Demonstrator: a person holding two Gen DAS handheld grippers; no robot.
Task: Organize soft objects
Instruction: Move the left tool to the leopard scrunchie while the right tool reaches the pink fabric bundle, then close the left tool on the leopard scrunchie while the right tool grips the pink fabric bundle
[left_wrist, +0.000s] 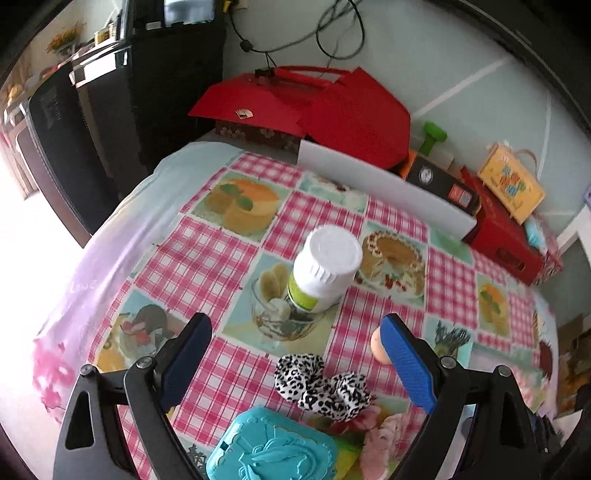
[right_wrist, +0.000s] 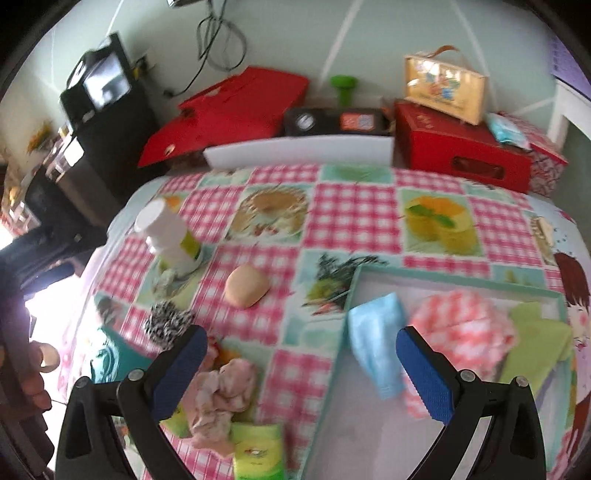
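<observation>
In the left wrist view, the left gripper (left_wrist: 295, 334) is hanging over the checked tablecloth (left_wrist: 207, 254) with its jaws standing wide and nothing between them. The leopard-print scrunchie (left_wrist: 319, 380) is lying just near of the gap, with the pale sponge ball (left_wrist: 380, 345) beside the right finger and the white bottle (left_wrist: 325, 269) standing farther off. To take the scrunchie well, I judge the jaws should be straddling its bunched middle and coming straight down, keeping clear of the teal case (left_wrist: 273, 446) at the near edge. In the right wrist view, which is blurring, the right gripper (right_wrist: 301, 347) is also gaping wide and empty, over the left rim of the tray (right_wrist: 461, 284). Already in the tray are a blue cloth (right_wrist: 376, 343), draped over that rim, a pink checked cloth (right_wrist: 461, 332) and a green cloth (right_wrist: 535, 339). The crumpled pink cloth (right_wrist: 221, 398) is lying outside, near left, probably the easiest next pick for this hand.
</observation>
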